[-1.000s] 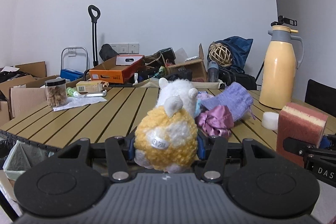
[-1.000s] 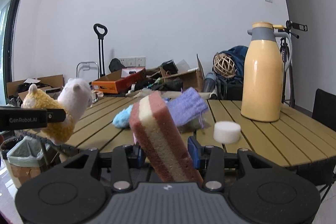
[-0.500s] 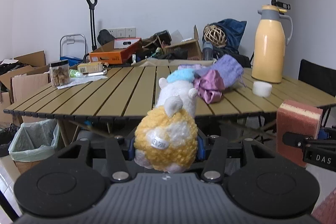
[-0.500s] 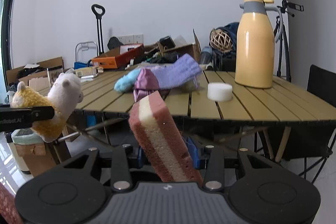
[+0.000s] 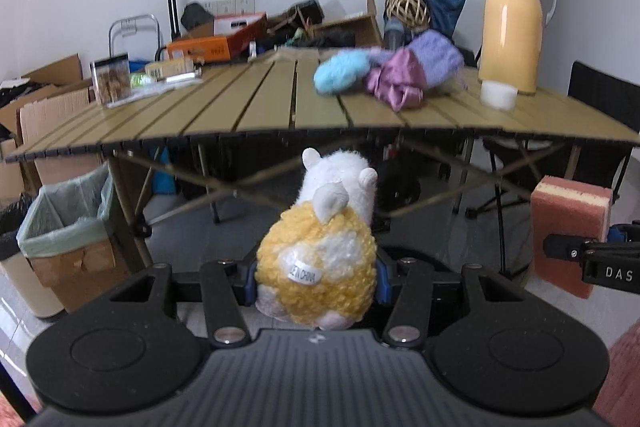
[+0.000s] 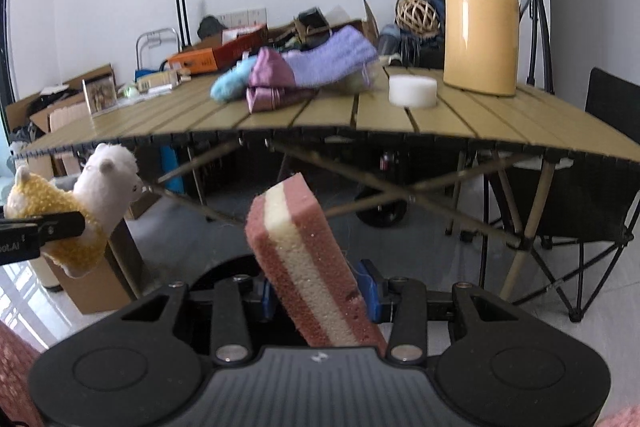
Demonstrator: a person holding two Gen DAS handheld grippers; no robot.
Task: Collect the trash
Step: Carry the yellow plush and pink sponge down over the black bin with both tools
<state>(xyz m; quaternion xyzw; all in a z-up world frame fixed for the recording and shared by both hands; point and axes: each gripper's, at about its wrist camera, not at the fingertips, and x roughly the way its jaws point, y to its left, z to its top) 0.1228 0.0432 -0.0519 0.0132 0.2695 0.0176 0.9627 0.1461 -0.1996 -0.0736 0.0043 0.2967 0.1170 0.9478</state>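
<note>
Looking along your left gripper (image 5: 316, 275), you see its pads clamped on a yellow-and-white plush alpaca (image 5: 320, 259), held below the edge of the slatted folding table (image 5: 256, 107); a lined trash bin (image 5: 66, 223) stands on the floor to the left. Along your right gripper (image 6: 318, 293), the pads pinch a pink-and-cream sponge (image 6: 304, 259), tilted left, also below the table edge, where a yellow thermos jug (image 6: 482, 15) stands.

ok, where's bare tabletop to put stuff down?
Free: the middle slats of the table, between the jar on the left and the cloth pile. Crowded: right end, with the pile, white puck and yellow jug.
</note>
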